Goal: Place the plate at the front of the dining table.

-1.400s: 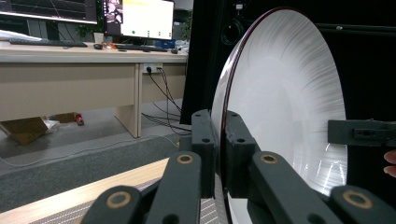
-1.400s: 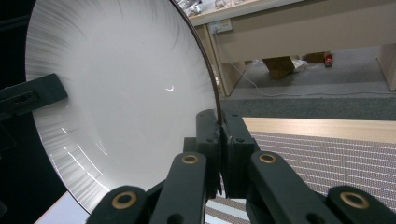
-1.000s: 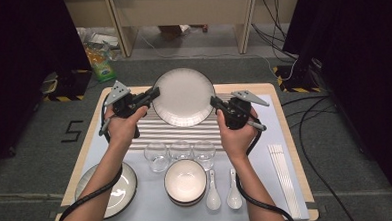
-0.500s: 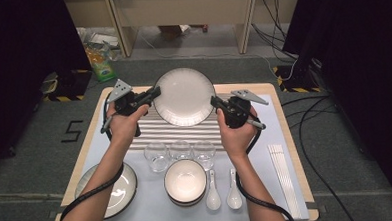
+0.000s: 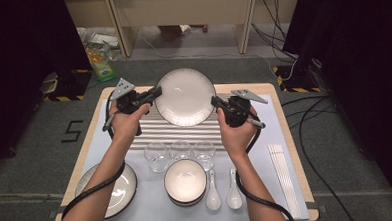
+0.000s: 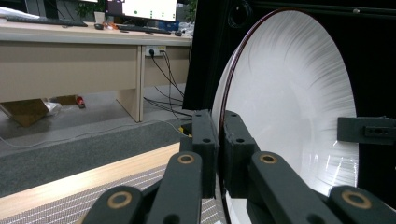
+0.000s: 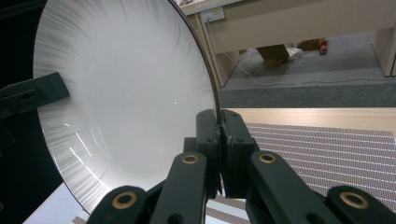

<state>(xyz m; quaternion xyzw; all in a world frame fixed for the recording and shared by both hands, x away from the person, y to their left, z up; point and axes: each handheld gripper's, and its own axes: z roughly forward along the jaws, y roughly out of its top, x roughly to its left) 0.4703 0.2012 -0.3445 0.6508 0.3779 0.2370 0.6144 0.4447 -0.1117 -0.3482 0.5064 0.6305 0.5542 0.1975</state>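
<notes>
Wooden tabletop (image 5: 278,94) carries the pale mat with a striped, ribbed section under my grippers. Nearest me, my left gripper (image 5: 153,94) and right gripper (image 5: 214,100) are each clamped on opposite rims of the large white plate (image 5: 185,97), held tilted between them above the stripes. Its glossy face shows fine radial streaks and a thin dark edge. No lettering is readable.
</notes>
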